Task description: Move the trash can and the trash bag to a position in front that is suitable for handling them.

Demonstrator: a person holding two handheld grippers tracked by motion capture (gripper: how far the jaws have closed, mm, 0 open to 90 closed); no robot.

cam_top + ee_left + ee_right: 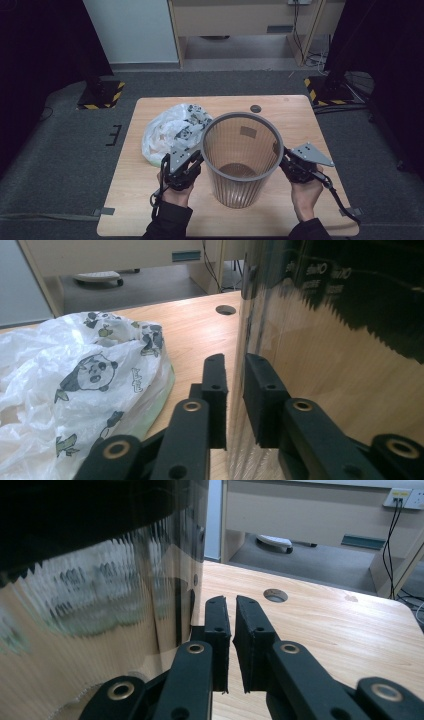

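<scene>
A translucent ribbed wastebasket (pixel 242 160) with a grey rim stands upright in the middle of the wooden table (pixel 300 120). My left gripper (pixel 198 159) is against its left wall, below the rim. In the left gripper view the jaws (pixel 235 365) are nearly together with nothing between them, and the basket wall (pixel 340 365) runs just to their right. My right gripper (pixel 283 161) is at the basket's right side. Its jaws (pixel 231 602) are also shut, with the basket (pixel 90 605) close on their left.
A crumpled white plastic bag (pixel 167 132) printed with pandas (pixel 85 375) lies on the table left of the basket, close behind my left gripper. A round cable hole (pixel 256 108) sits near the table's far edge. Black stands and a desk are beyond the table.
</scene>
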